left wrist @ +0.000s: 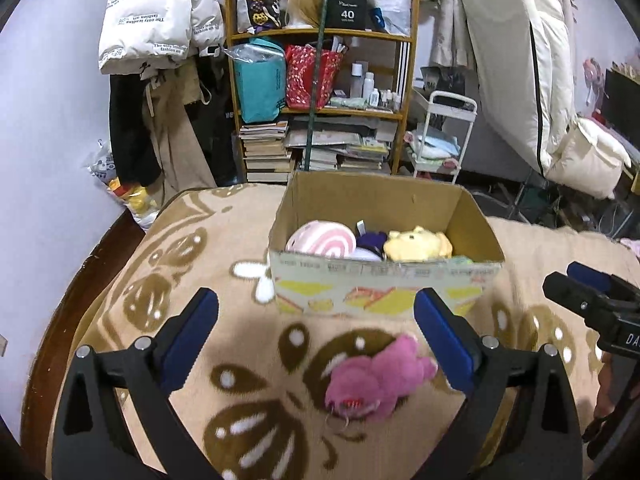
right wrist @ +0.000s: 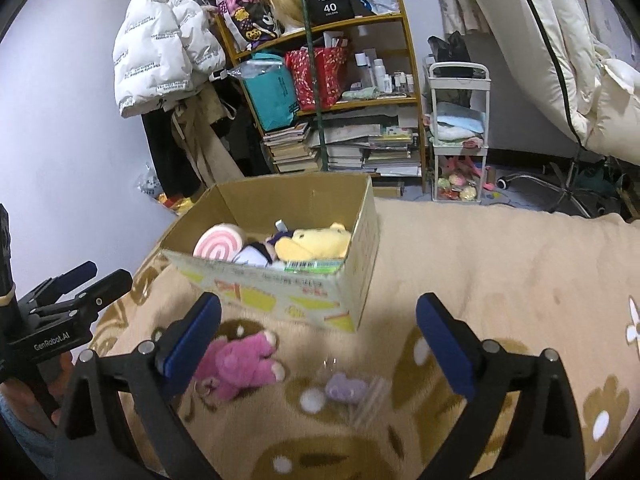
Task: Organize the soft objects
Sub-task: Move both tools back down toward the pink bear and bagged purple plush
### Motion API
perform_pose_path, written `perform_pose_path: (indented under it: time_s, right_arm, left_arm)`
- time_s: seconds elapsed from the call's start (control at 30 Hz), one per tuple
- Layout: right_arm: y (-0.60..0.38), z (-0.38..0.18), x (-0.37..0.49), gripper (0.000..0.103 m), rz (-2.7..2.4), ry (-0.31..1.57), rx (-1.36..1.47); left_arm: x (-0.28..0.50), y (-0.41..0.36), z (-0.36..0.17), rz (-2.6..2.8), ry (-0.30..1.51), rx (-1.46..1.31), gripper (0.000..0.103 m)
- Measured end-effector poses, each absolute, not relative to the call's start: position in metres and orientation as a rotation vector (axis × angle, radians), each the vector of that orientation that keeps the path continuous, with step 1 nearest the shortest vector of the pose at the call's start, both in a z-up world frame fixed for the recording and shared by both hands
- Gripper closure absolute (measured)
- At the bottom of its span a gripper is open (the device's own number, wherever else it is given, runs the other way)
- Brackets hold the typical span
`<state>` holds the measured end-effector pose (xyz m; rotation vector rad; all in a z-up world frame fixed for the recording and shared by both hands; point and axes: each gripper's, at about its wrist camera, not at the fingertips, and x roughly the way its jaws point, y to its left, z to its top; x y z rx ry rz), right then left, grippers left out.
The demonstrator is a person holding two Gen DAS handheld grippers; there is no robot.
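Note:
A pink plush bear (left wrist: 380,376) lies on the beige blanket, between the wide-open fingers of my left gripper (left wrist: 316,344). It also shows in the right wrist view (right wrist: 236,364), by the left finger of my right gripper (right wrist: 320,348). That gripper is open and empty above a small purple plush in a clear bag (right wrist: 348,390). A cardboard box (left wrist: 384,288) stands behind; it also shows in the right wrist view (right wrist: 276,292). It holds a pink swirl cushion (left wrist: 320,240), a yellow bear (left wrist: 416,245) and a purple-white plush (left wrist: 370,246).
The blanket (left wrist: 240,232) covers a bed with a dark wooden edge (left wrist: 72,308) at the left. Behind stand a wooden bookshelf (left wrist: 320,104), hanging coats (left wrist: 156,16), a white trolley (right wrist: 460,132) and an upright mattress (left wrist: 516,60). The right gripper's body (left wrist: 600,308) shows at the left view's right edge.

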<state>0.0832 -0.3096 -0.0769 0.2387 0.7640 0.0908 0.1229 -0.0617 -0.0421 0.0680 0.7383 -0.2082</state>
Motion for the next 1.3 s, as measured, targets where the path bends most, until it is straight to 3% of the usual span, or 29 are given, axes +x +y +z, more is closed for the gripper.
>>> perform_pose_path:
  time_s: [0.63, 1.3]
  right_arm:
    - [-0.298, -0.076, 0.058, 0.001, 0.072, 0.782, 0.218]
    - [-0.334, -0.132, 0.098, 0.001, 0.011, 0.956, 0.370]
  left_arm:
    - [0.100, -0.061, -0.047, -0.211, 0.785, 0.085, 0.006]
    - [0.131, -0.104, -0.097, -0.330, 0.853, 0.156, 0.006]
